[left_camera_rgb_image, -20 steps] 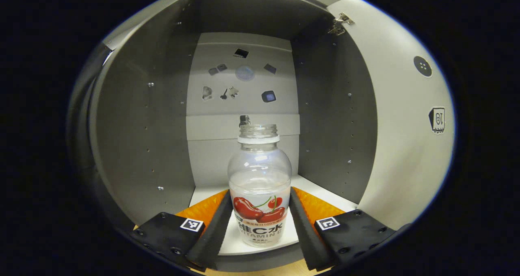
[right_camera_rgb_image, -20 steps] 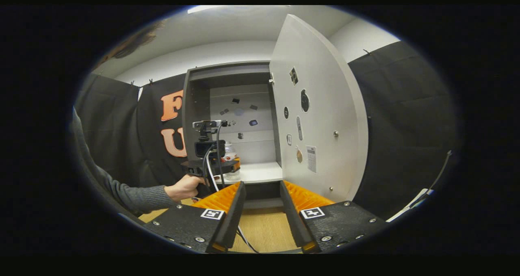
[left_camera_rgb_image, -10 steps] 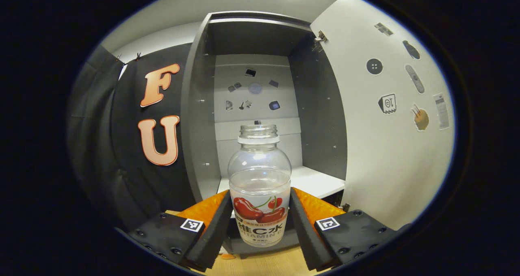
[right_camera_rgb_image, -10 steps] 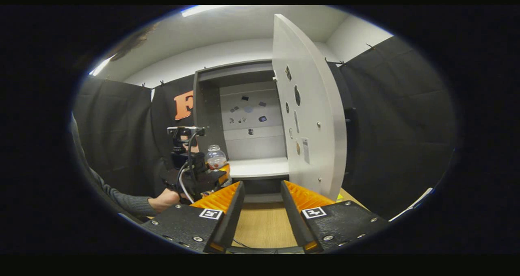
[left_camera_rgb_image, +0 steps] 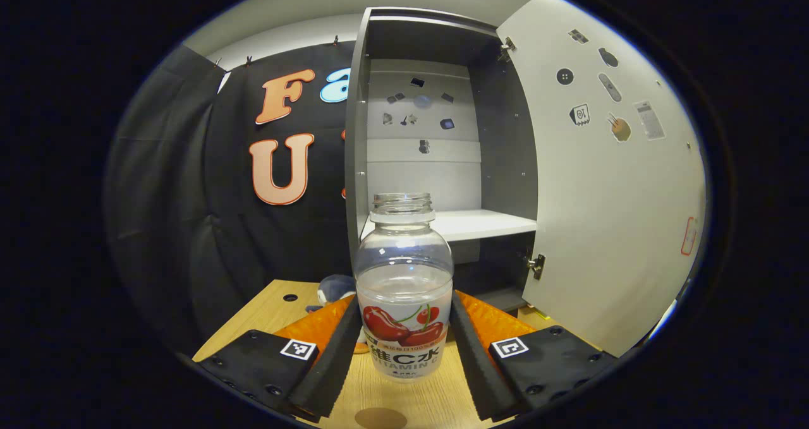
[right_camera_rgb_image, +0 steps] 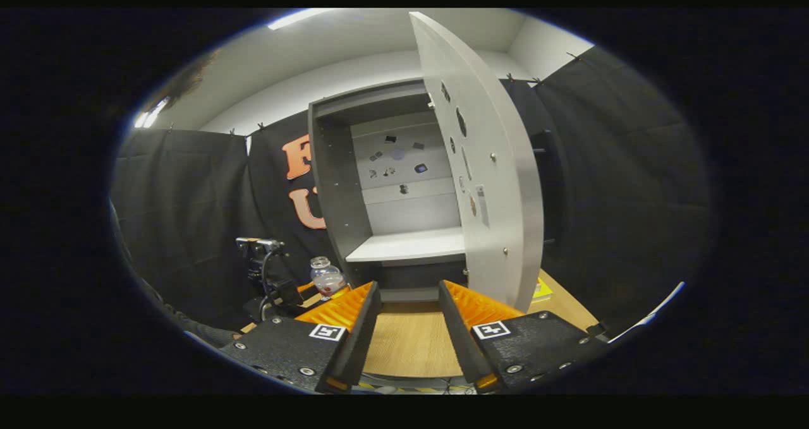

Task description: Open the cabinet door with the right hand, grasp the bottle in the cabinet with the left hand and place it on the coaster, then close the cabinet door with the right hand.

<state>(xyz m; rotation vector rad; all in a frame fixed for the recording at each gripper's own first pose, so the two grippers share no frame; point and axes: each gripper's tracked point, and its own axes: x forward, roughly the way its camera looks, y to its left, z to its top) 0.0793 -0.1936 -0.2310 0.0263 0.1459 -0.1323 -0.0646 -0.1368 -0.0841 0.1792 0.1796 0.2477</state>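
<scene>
My left gripper (left_camera_rgb_image: 404,302) is shut on a clear bottle (left_camera_rgb_image: 404,271) with a cherry label and no cap. It holds the bottle upright over the wooden table (left_camera_rgb_image: 265,309), out in front of the open grey cabinet (left_camera_rgb_image: 420,163). A brown round coaster (left_camera_rgb_image: 379,419) lies just below the bottle, partly cut off. The cabinet's white shelf (left_camera_rgb_image: 468,224) is bare. My right gripper (right_camera_rgb_image: 409,287) is open and holds nothing, facing the cabinet (right_camera_rgb_image: 392,182) beside the swung-out door (right_camera_rgb_image: 499,182). In the right gripper view the left gripper (right_camera_rgb_image: 268,277) and bottle (right_camera_rgb_image: 325,278) sit low at the left.
The open door (left_camera_rgb_image: 607,182) stands to the right of the bottle. A blue-grey soft thing (left_camera_rgb_image: 335,286) lies on the table behind my left fingers. A yellow object (right_camera_rgb_image: 541,288) rests on the table (right_camera_rgb_image: 411,347) below the door. Black cloth walls enclose the booth.
My left gripper has drawn the bottle out of the cabinet, back and down over the table, and the coaster has come into sight. The right gripper shifted, so the door appears more edge-on.
</scene>
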